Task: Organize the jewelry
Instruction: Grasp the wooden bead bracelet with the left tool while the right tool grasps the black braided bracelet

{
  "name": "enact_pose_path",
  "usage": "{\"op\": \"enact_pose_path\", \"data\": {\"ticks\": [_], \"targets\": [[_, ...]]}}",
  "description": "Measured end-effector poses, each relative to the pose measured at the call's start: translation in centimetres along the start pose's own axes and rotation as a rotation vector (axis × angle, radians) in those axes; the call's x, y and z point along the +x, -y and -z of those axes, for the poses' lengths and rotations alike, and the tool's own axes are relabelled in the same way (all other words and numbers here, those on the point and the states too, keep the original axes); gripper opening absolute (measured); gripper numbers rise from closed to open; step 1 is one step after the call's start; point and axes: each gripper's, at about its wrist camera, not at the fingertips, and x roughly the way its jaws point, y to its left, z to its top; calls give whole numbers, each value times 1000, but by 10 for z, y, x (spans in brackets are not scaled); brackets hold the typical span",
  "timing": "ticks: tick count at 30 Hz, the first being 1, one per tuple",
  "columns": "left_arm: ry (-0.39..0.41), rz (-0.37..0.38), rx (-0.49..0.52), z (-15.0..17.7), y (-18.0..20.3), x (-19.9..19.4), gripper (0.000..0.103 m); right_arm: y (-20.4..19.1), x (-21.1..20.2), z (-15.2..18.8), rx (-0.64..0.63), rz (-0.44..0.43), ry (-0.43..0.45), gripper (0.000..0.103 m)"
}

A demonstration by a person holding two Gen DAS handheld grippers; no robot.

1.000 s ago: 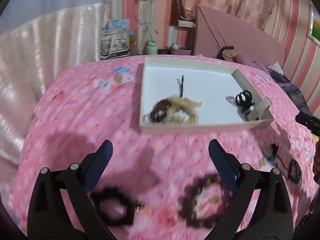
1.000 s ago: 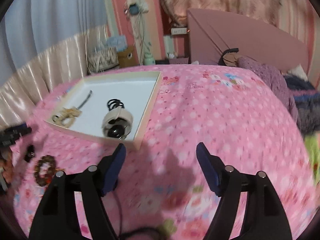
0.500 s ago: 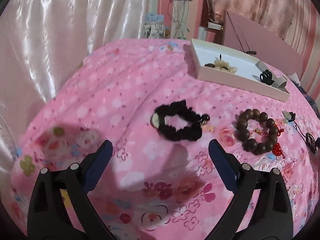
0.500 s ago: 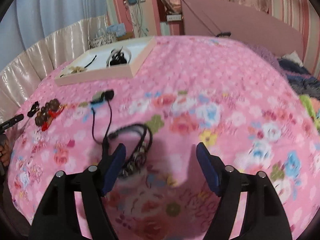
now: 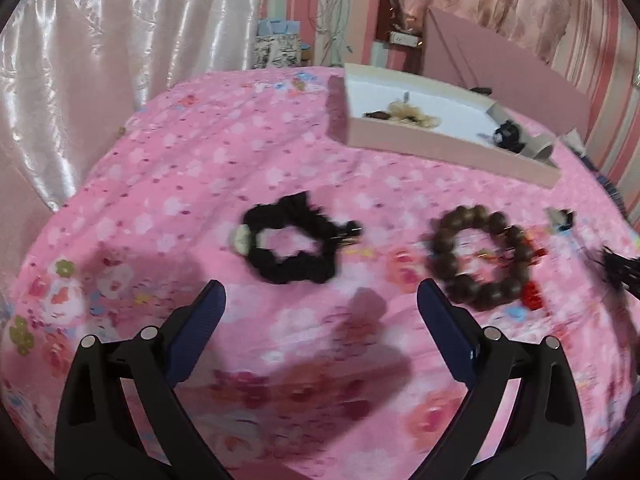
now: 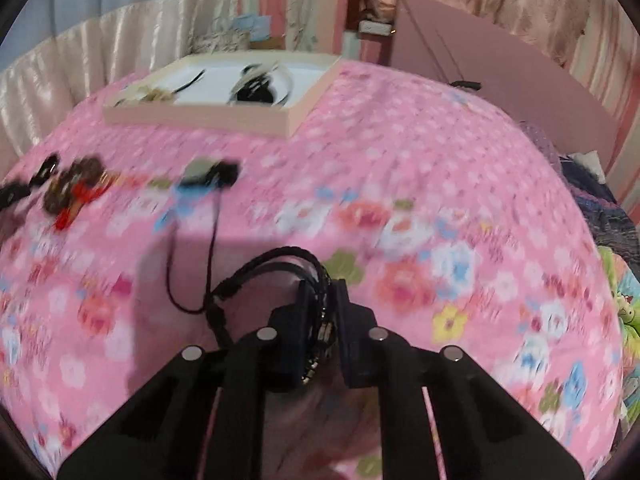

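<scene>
Bed with pink floral cover [image 5: 192,168]. On it: shallow tray [image 5: 440,148] toward far side; black scrunchie [image 5: 294,246]; brown bead bracelet [image 5: 478,258] just right of scrunchie; pendant on black cord [image 6: 208,174] near right edge of left view.

I see a black scrunchie [image 5: 294,246] lying flat on the bed, a brown wooden bead bracelet [image 5: 478,258] with a red tassel just beside it. A black braided cord bracelet [image 6: 280,276] is pinched upright in my right gripper [image 6: 322,300]. The shallow white tray [image 5: 440,150] holds more pieces.
</scene>
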Motion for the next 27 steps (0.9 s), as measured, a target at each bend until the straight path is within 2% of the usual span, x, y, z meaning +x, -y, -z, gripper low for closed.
{"op": "enact_pose_path", "data": {"ticks": [6,9,12,14,15,17,18,19,22,24,26,27], "targets": [[5,101,58,1,48,-3,95,36,5,-38,153,-50,95,12],[15,137,120,0,78,-1,95,45,22,-44,202,-57,95,12],[16,124,214,-1,105,8,93,45,38,-38,232,-76,54,13],[-20,111,257,-2,115,20,76,46,35,-38,237,-71,68,13],[-10,86,289,-1,120,22,76,47,37,-38,240,-74,58,13],[-4,59,341,1,126,25,64,48,43,-38,247,-84,34,13],[1,71,357,3,127,24,59,50,43,-38,251,-87,37,13],[-27,99,357,3,127,29,42,50,43,-37,255,-93,35,13],[-62,109,345,3,121,36,40,52,43,-36,270,-107,36,13],[-68,90,398,5,126,40,42,54,44,-34,280,-118,34,13],[-72,77,392,3,124,42,53,57,45,-34,292,-127,36,13],[-79,94,348,0,117,45,53,58,45,-33,298,-133,35,13]]}}
